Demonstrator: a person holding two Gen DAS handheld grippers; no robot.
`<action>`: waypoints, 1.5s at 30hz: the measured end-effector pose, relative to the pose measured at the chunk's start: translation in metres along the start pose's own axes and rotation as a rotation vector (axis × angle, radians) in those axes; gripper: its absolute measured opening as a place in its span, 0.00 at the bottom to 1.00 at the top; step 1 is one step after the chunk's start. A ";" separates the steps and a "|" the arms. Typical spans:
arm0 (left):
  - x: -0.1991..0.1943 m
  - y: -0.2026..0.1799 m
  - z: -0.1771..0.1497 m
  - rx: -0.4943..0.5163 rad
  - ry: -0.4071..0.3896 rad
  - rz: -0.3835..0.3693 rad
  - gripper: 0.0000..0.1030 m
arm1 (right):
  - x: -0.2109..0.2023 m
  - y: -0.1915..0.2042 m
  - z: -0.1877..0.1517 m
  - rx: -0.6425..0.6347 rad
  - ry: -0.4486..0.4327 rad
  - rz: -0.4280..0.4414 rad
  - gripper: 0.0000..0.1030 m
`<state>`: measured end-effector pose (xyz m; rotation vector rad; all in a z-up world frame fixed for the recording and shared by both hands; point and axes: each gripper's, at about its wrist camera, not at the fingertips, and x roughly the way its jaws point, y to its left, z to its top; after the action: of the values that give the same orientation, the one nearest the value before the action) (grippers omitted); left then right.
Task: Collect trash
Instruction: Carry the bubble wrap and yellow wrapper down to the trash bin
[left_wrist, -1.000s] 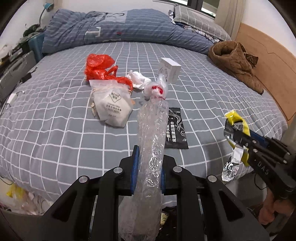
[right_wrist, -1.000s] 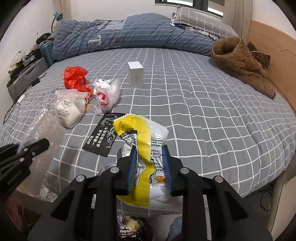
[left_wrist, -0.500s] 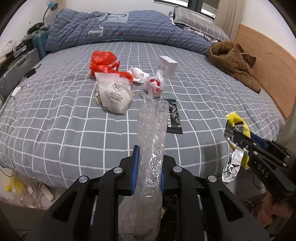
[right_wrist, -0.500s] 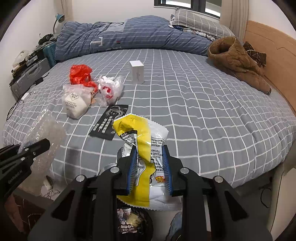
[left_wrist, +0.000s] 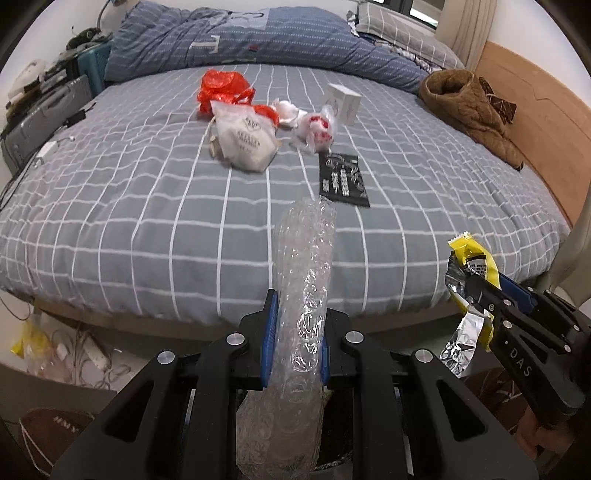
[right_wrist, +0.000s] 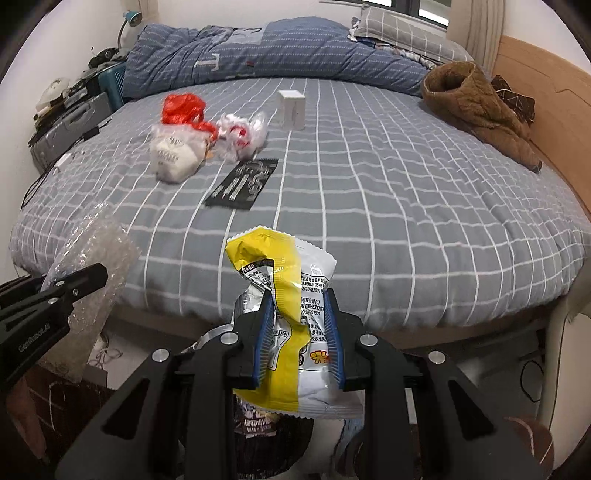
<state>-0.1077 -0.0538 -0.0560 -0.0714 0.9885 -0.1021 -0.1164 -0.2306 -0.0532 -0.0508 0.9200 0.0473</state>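
- bed (right_wrist: 369, 192) with a grey checked sheet
- red bag (right_wrist: 183, 107) at 10 o'clock; mask pack (right_wrist: 173, 157) just below it
- white box (right_wrist: 291, 109) at 12; black sachet (right_wrist: 243, 182) mid-bed; brown coat (right_wrist: 476, 107) at 2

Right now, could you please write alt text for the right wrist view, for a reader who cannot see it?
The right hand-held gripper is shut on a yellow snack bag just off the foot of a grey checked bed. At left, the left hand-held gripper clamps bubble wrap; more litter and a brown jacket lie on the bed.
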 end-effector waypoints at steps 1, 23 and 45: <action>-0.001 0.000 -0.003 -0.001 0.002 0.001 0.17 | -0.001 0.000 -0.003 0.000 0.004 -0.001 0.25; -0.014 0.002 -0.061 0.010 0.117 0.036 0.17 | -0.013 0.021 -0.066 -0.027 0.120 0.021 0.24; 0.067 0.047 -0.084 -0.051 0.225 0.064 0.17 | 0.058 0.044 -0.096 -0.084 0.278 0.037 0.24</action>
<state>-0.1391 -0.0160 -0.1622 -0.0755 1.2170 -0.0260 -0.1602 -0.1920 -0.1587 -0.1209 1.1964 0.1158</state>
